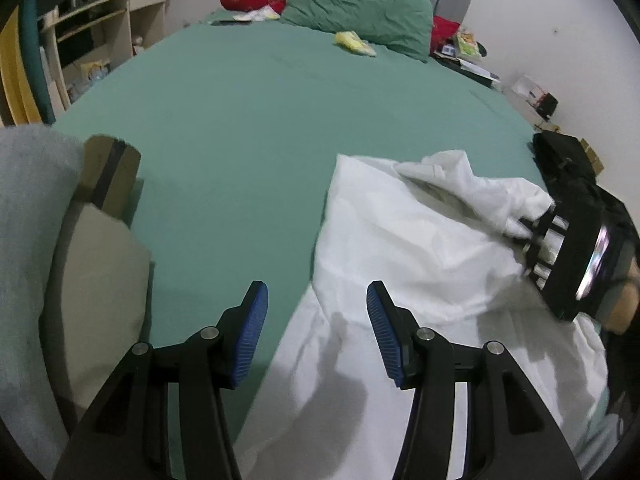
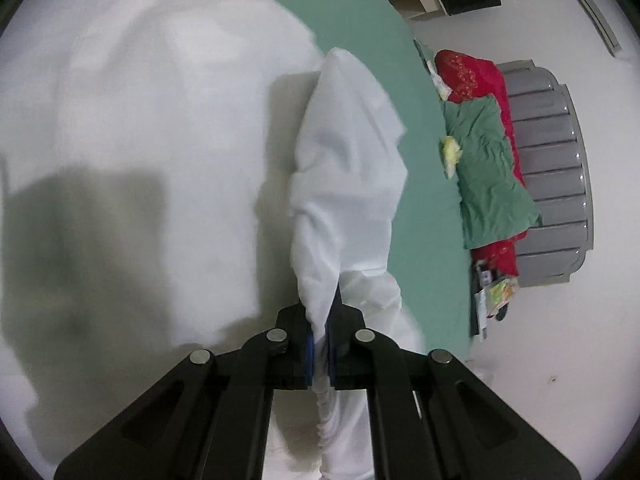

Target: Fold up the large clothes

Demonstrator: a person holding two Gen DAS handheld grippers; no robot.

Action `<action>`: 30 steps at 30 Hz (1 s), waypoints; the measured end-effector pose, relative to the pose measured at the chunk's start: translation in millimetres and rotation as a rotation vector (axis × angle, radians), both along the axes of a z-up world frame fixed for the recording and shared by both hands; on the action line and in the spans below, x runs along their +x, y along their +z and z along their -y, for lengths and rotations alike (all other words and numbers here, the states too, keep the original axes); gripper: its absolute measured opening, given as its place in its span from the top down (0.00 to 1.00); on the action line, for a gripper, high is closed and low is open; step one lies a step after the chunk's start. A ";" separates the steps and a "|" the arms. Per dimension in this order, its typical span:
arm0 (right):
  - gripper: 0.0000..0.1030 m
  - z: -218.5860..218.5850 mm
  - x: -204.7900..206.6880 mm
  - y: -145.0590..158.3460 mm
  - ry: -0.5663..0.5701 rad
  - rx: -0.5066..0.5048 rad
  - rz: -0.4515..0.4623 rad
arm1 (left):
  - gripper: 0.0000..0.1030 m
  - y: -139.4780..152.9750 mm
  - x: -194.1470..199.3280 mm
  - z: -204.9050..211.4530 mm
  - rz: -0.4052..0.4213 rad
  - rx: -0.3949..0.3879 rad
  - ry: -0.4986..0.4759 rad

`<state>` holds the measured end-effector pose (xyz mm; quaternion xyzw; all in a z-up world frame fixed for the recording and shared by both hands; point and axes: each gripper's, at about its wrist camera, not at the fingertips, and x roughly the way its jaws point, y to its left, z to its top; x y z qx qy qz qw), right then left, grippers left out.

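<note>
A white garment (image 1: 400, 248) lies spread on the green bed (image 1: 224, 128), toward the near right part of it as the left wrist camera sees it, with one end bunched and raised off the sheet. The right tongs (image 2: 320, 354) are pressed together on a gathered fold of that cloth, which rises between the blue pads (image 2: 308, 354) and hangs forward in a loose cone above the rest of the garment; in the left view the same tool shows at the far right edge with white fabric drawn up to it. The left tongs (image 1: 318, 332) are spread wide and hold nothing, hovering low over the garment's near edge, where white cloth meets green sheet. The step in hand looks like an early one: one end or sleeve has been lifted for carrying across the body of the garment, and no tidy fold is to be seen yet. The next move probably calls for the left tongs to close on the near edge or a corner, so that both hands can tension the cloth and lay the raised part flat over the middle. The fabric looks thin and limp, so a one-sided pull would likely drag and wrinkle it. A beige cushion (image 1: 100, 292) lies at the left, well apart from the work.
</note>
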<state>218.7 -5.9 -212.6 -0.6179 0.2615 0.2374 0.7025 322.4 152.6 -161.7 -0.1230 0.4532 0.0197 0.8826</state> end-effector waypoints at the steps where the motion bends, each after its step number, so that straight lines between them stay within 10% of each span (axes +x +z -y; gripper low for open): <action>1: 0.95 5.4 -2.6 2.9 -0.011 0.007 0.005 | 0.47 0.8 -1.7 0.2 0.001 -0.001 -0.003; 10: 0.88 35.1 -13.0 7.3 -0.080 0.136 0.017 | 0.47 7.5 -6.5 10.9 0.030 0.020 -0.031; 16: 0.70 61.4 -14.3 31.7 -0.187 0.355 -0.128 | 0.47 9.7 -1.2 24.2 0.035 0.019 -0.047; 18: 0.35 71.5 -17.6 37.1 -0.200 0.407 -0.184 | 0.47 8.1 2.5 29.7 0.027 0.018 -0.057; 20: 0.24 79.1 -24.7 41.7 -0.205 0.449 -0.199 | 0.47 6.5 6.8 37.1 0.025 0.026 -0.068; 30: 0.24 115.6 -7.8 98.4 -0.286 0.787 -0.107 | 0.47 13.9 29.3 53.2 0.167 -0.035 -0.064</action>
